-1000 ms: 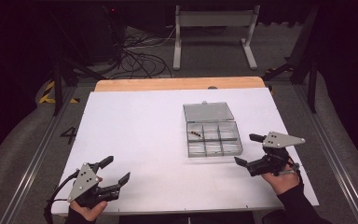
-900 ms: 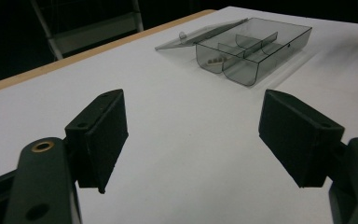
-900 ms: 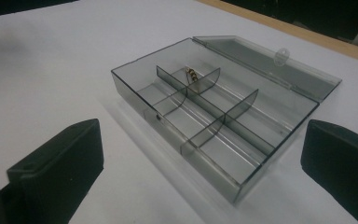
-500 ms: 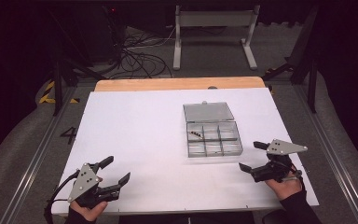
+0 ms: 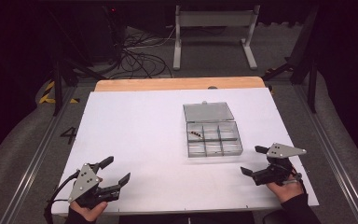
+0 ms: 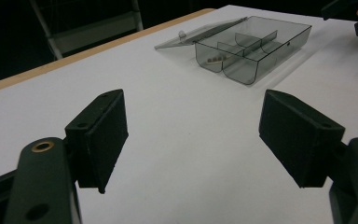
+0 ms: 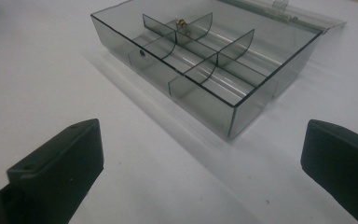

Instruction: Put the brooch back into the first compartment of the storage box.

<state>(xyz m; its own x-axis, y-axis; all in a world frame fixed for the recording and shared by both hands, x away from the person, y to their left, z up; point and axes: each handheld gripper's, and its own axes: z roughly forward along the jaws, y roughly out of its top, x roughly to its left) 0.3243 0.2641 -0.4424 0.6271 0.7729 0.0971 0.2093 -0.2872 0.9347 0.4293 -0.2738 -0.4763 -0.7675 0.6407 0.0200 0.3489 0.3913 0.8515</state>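
Our right hand-held gripper has pulled back toward the near edge of the worktop over the last sec, away from the compartment box; jaws wide, holding nothing. Left hand-held gripper hasn't moved, also wide and empty, at the near-left corner. We read that as a retreat, no grasp in progress. Box sits right of centre, lid flat open behind it. One small item in the far-left compartment; other compartments look empty.

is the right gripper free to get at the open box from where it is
Probably yes: the right gripper is open beside the compartment box, whose lid lies folded back, with bare white table between them.
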